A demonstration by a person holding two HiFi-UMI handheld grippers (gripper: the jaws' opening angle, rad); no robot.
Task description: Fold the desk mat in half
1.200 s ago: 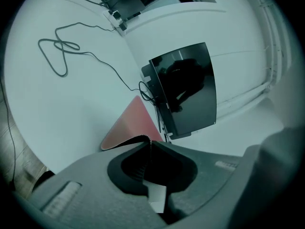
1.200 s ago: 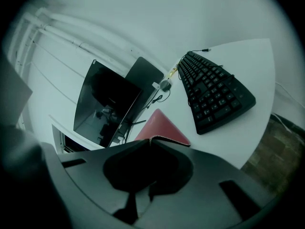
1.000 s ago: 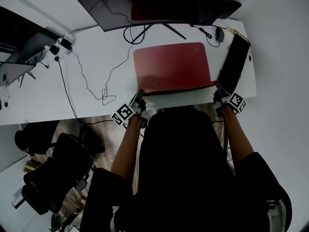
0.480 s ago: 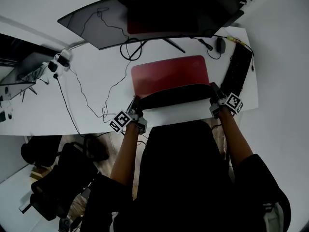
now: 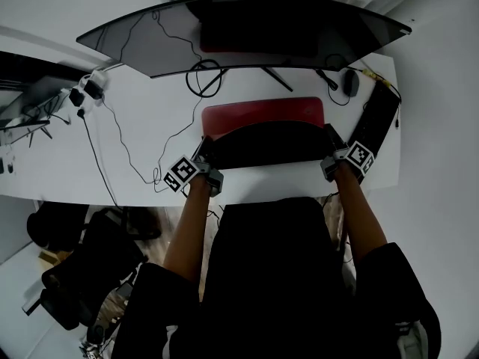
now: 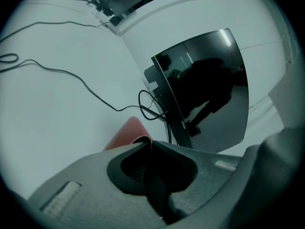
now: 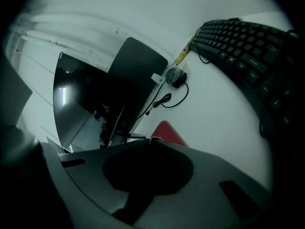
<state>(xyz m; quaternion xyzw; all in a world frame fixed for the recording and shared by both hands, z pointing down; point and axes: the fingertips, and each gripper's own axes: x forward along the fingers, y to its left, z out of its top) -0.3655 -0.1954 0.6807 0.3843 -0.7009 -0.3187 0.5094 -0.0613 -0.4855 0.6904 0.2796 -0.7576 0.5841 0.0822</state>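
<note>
Red desk mat (image 5: 262,109): my left gripper (image 5: 203,152) and right gripper (image 5: 330,149) each clamp a near corner, held raised so halves fold square.

My desk mat (image 5: 262,113) looks like a smooth, leather-like sheet. Its top face is red with a faint sheen, its turned-up underside is dull black, and fine pale stitching runs along the edge. The tabletop (image 5: 60,163) is white, smooth and matt. At 12 o'clock the monitor (image 5: 247,32) has a dark glossy screen that throws reflections. The keyboard (image 5: 378,118) at 2 o'clock is matt black plastic. My left hand-held gripper (image 6: 145,141) and right hand-held gripper (image 7: 151,140) have grey matt plastic shells, with dark ribbing inside the left one. The thin black cables (image 5: 127,152) at 10 o'clock look smooth and rubbery.
</note>
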